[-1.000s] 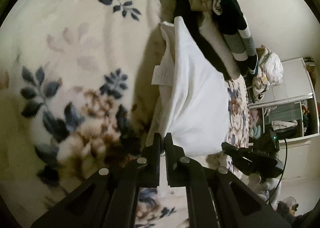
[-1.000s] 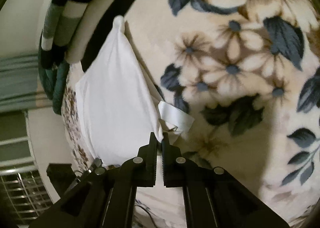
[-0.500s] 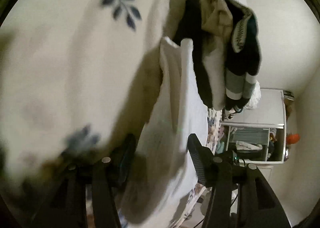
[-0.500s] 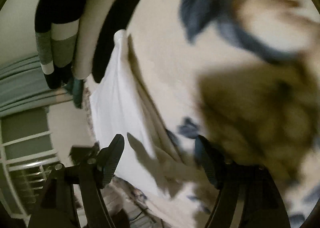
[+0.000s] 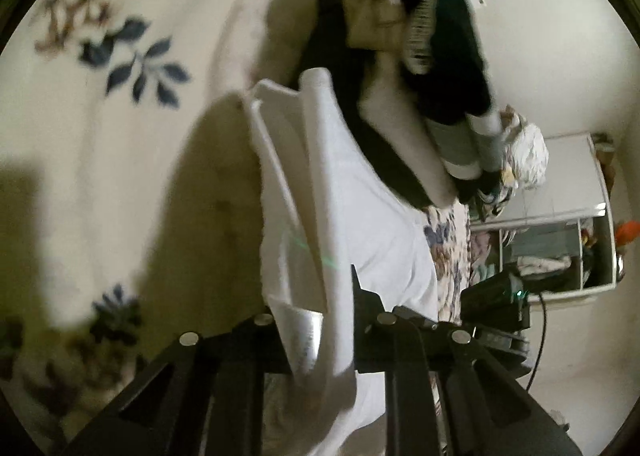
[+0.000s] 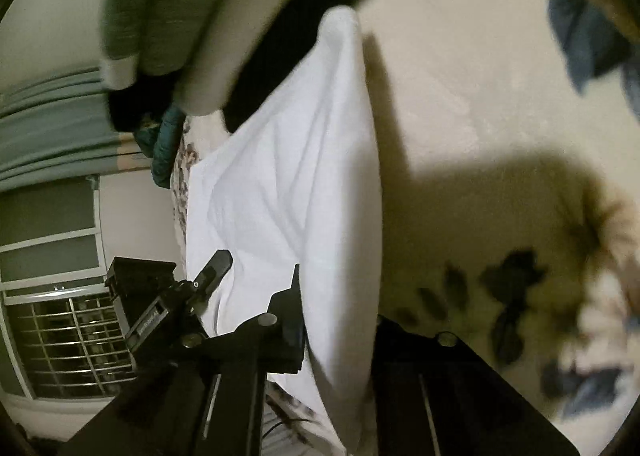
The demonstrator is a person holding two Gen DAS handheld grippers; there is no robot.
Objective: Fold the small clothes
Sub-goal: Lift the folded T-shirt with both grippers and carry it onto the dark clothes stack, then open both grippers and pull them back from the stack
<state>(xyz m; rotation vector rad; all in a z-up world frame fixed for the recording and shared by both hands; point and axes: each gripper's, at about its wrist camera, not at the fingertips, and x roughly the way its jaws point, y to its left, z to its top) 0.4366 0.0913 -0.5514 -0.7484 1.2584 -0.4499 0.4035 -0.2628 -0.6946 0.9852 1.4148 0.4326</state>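
A cream fleece blanket printed with blue leaves and brown flowers is spread across most of both wrist views and serves as the surface for everything else. On it, a white cotton garment is laid out long and partly gathered, with a narrow folded edge raised along its left side in the left wrist view. In the right wrist view the same white cotton garment is seen stretched from the pile at its far end down into the near fingers, its right edge lifted off the blanket so that a dark shadow is cast beside it.

At the far end of the garment, a heap of dark and beige clothes with a grey-and-white striped sleeve is piled, touching and partly overlapping the white fabric.

Beyond the blanket's edge, a white shelf unit with open compartments is seen against the wall.

The left gripper is seen with a bunch of the white fabric filling the moderate gap between its two black fingers, which are closed in on the cloth. The right gripper is likewise held around a thick fold of the garment's near edge, the fabric passing between its fingers and draped down behind them.
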